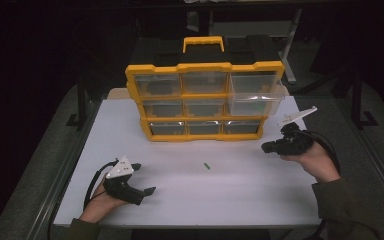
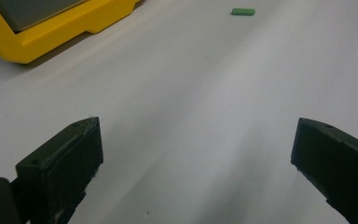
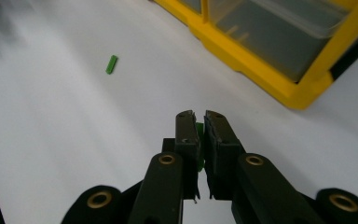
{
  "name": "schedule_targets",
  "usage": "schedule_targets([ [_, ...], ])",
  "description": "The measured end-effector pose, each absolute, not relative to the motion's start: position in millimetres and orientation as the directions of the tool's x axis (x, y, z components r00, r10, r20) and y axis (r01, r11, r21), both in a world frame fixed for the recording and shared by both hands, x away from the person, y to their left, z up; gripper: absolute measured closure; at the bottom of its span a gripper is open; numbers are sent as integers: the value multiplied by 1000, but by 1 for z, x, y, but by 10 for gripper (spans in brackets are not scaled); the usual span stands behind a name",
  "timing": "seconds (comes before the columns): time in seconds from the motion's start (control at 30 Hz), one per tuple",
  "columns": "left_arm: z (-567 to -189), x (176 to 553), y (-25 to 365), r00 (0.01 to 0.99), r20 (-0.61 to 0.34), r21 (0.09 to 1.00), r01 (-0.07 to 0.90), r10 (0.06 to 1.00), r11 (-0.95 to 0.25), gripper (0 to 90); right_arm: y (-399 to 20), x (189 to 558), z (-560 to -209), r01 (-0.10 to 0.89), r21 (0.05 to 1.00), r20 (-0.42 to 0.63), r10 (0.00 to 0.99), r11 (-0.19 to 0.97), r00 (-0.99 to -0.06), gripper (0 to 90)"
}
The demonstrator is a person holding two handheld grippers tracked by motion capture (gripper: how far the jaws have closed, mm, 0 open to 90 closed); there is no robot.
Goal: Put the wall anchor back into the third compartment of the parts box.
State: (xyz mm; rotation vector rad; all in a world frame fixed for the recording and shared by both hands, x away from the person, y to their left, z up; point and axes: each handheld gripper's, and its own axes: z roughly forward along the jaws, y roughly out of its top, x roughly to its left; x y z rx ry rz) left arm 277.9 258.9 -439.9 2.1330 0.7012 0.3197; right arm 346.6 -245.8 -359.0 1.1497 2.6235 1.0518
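My right gripper (image 3: pixel 199 115) is shut on a small green piece (image 3: pixel 199 135), a sliver of which shows between the pads. In the high view the right gripper (image 1: pixel 266 147) hovers at the table's right, near the lower right corner of the yellow drawer organizer (image 1: pixel 205 67). A second small green piece (image 1: pixel 206 166) (image 3: pixel 112 64) (image 2: pixel 243 11) lies flat on the white table, in front of the organizer. My left gripper (image 1: pixel 145 178) (image 2: pixel 198 140) rests at the front left with its jaws wide apart and only bare table between them.
The organizer has clear drawers in three rows and a black top with a yellow handle (image 1: pixel 203 44). Its top right drawer (image 1: pixel 256 99) is pulled out toward me. The white table (image 1: pixel 240 195) ends in edges at front, left and right, with dark floor beyond.
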Motion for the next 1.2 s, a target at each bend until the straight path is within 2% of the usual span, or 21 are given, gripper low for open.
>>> schedule_targets([
  [0.37, -440, 277, 261, 811, -12, 791, 366, 586, -491, 23, -259, 350, -321, 603, 630, 155, 682, 490, -715, 829],
  [1.2, -439, 275, 262, 804, -25, 792, 378, 594, -479, 23, -282, 355, -207, 553, 690, 111, 687, 467, -718, 829],
])
